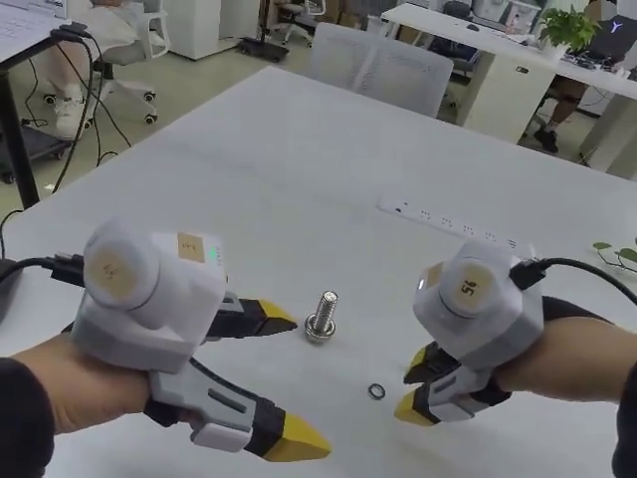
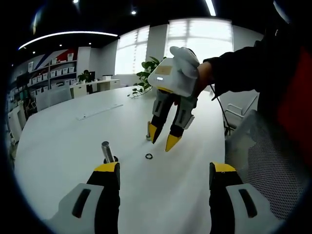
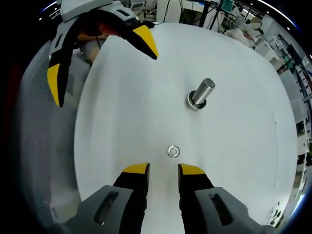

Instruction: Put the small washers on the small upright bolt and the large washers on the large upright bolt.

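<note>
Worktop point(image 1: 299, 169): white, matt and plain, in an open office. Past its far edge stand a grey mesh-backed chair point(image 1: 383, 65), more white desks and a potted plant point(image 1: 569, 25). Black cables point(image 1: 85, 90) hang from a desk at the left. The left gripper view shows tall windows, ceiling strip lights and shelving along the far wall. A white power strip point(image 1: 453, 224) lies on the worktop, well behind the work.

Upright bolt point(image 1: 321, 315): stands on the worktop between the two grippers, just off the upper tip of the left tongs point(image 1: 299, 380). A slim upright post point(image 2: 148, 130) stands just behind the right tongs point(image 1: 413, 383); it is too small to identify.

Small washer point(image 1: 376, 391): lies flat on the worktop, near the bolt but apart from it, just ahead of the right tongs' tips.

Left tongs: spread wide, gripping nothing. Right tongs: parted by a narrow gap, gripping nothing, tips pointing down toward the worktop.

Writing: the round disc on the right gripper bears figures reading like "54". The left gripper's disc mark and tan sticker are illegible.
</note>
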Tool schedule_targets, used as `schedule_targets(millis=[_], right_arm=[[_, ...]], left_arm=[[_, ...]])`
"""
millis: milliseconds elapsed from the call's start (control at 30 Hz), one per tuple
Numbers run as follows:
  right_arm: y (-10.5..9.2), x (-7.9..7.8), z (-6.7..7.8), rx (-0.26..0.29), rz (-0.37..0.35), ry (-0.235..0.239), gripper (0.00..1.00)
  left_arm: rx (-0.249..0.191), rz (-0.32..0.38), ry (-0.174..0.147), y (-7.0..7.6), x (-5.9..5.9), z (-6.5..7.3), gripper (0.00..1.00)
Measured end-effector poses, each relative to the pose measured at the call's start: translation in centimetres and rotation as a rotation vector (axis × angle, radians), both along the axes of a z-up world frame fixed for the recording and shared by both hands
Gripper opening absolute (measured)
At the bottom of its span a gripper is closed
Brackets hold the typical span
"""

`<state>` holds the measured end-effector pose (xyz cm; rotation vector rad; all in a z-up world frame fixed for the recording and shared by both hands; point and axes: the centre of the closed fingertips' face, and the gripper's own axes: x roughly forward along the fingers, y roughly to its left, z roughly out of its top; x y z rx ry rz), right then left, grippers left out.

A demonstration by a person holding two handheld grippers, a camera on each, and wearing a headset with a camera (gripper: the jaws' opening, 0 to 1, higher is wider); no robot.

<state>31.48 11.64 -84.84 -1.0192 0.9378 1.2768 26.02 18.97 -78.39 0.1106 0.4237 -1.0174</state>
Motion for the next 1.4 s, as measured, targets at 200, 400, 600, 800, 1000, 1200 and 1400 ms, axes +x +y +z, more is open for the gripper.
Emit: schedule_targets(millis=[200, 400, 600, 800, 1000, 1200, 1400], right_arm=[[0.9, 0.7, -0.9, -0.024, 0.019, -0.013, 0.25], [1.2, 1.2, -1.5, -0.037, 0.023, -0.015, 0.24], [1.5, 1.5, -2.1, -0.050, 0.016, -0.009, 0.24], [1.5, 1.6, -2.7, -0.058, 0.007, 0.001, 0.24], [1.4, 1.6, -2.9, -0.062, -0.002, 0.011, 0.23], [1.4, 1.5, -3.0, -0.059, -0.038, 0.048, 0.23], [1.4, 1.5, -3.0, -0.056, -0.048, 0.065, 0.22]], left_arm=[[-0.004, 0.004, 0.000, 0.0, 0.1, 0.0, 0.74], [-0.004, 0.005, 0.001, 0.0, 0.2, 0.0, 0.74], [-0.007, 0.006, 0.002, -0.1, 0.2, 0.1, 0.74], [-0.009, 0.010, 0.001, 0.1, 0.3, 0.1, 0.74], [-0.012, 0.011, 0.001, 0.1, 0.2, 0.1, 0.74], [-0.010, 0.009, 0.003, 0.0, 0.1, 0.0, 0.74], [-0.011, 0.008, 0.006, 0.0, 0.0, -0.1, 0.73]])
